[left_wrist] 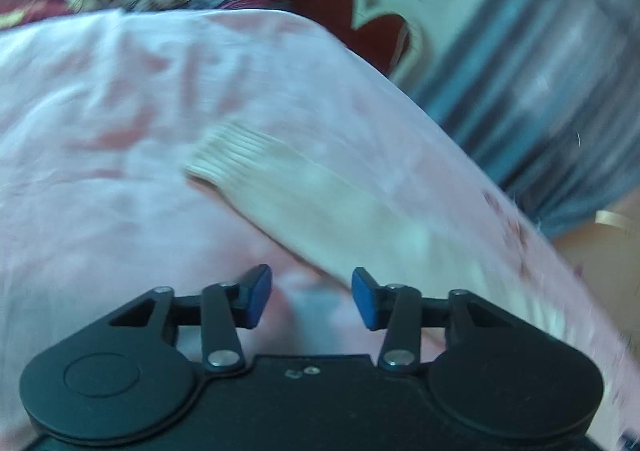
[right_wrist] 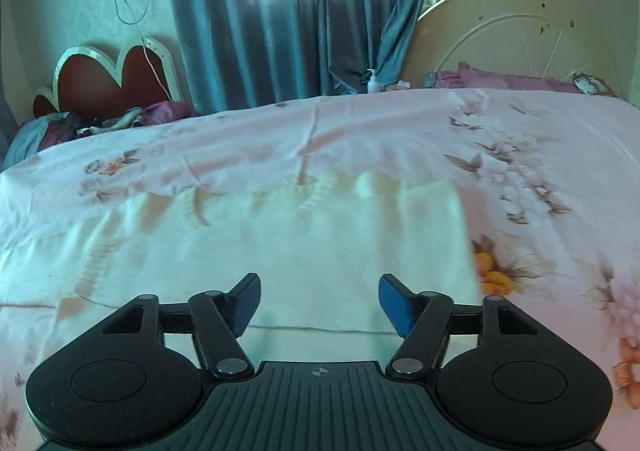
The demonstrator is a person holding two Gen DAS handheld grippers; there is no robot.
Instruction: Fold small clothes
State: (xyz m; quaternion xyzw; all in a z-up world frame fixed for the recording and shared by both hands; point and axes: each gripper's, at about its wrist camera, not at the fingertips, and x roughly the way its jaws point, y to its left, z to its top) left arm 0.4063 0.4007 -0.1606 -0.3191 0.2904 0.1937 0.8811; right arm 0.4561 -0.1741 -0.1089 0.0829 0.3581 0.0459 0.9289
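A cream knitted sweater (right_wrist: 304, 247) lies flat on a pink floral bedsheet (right_wrist: 360, 131). In the left wrist view one ribbed-cuff sleeve (left_wrist: 296, 195) of it runs diagonally across the sheet (left_wrist: 100, 131); this view is blurred. My left gripper (left_wrist: 312, 301) is open and empty, just short of the sleeve's near end. My right gripper (right_wrist: 320, 305) is open and empty, over the sweater's near edge.
A red heart-shaped headboard (right_wrist: 108, 83) and a heap of clothes (right_wrist: 100, 123) stand at the far left. Blue curtains (right_wrist: 288, 19) hang behind the bed. A round white tabletop (right_wrist: 516, 35) leans at the far right, with purple pillows (right_wrist: 508, 81) and a pump bottle (right_wrist: 373, 81).
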